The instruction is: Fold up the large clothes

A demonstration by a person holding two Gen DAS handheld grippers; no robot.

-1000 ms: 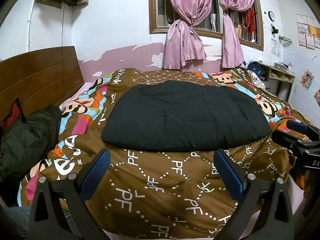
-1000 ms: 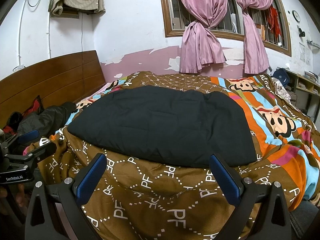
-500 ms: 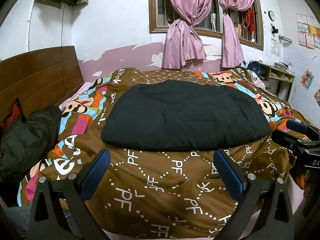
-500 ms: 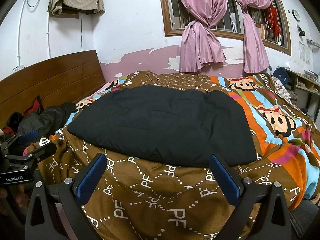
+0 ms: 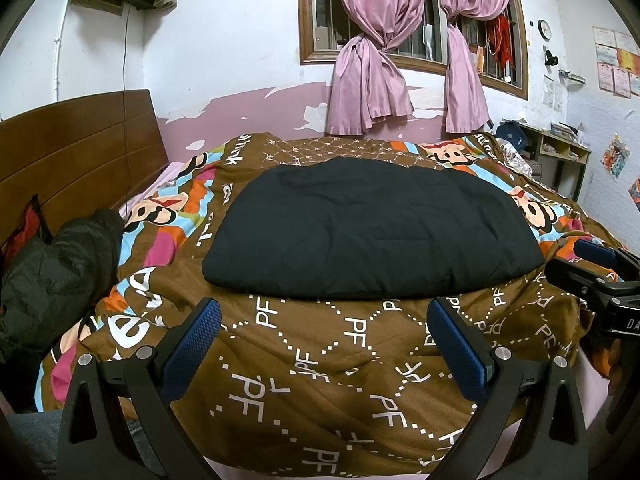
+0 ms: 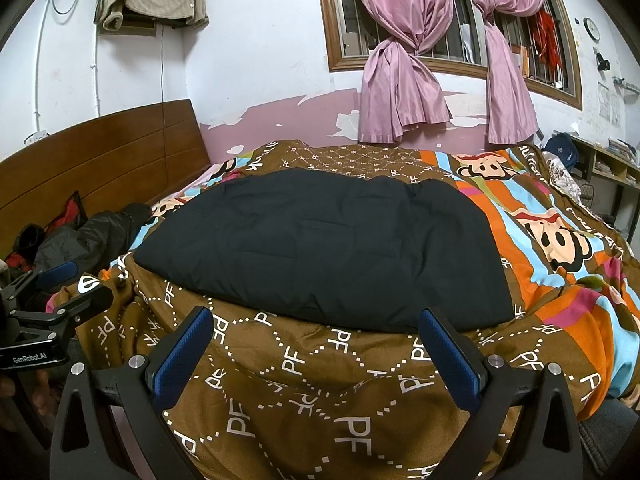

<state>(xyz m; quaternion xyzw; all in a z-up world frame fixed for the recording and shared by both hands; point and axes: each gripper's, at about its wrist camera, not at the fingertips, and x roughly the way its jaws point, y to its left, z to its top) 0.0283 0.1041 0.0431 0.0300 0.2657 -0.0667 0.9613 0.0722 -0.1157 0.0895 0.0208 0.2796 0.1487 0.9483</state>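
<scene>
Black garment [image 5: 372, 228] flat on quilt [image 5: 320, 360], dark jacket [image 5: 52, 276] aside

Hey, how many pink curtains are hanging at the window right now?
2. The left curtain is knotted near the window's middle; the right curtain is knotted further right, towards the shelf. More could be hidden beyond the frame edge.

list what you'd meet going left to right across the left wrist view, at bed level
dark jacket → black garment → right gripper
</scene>
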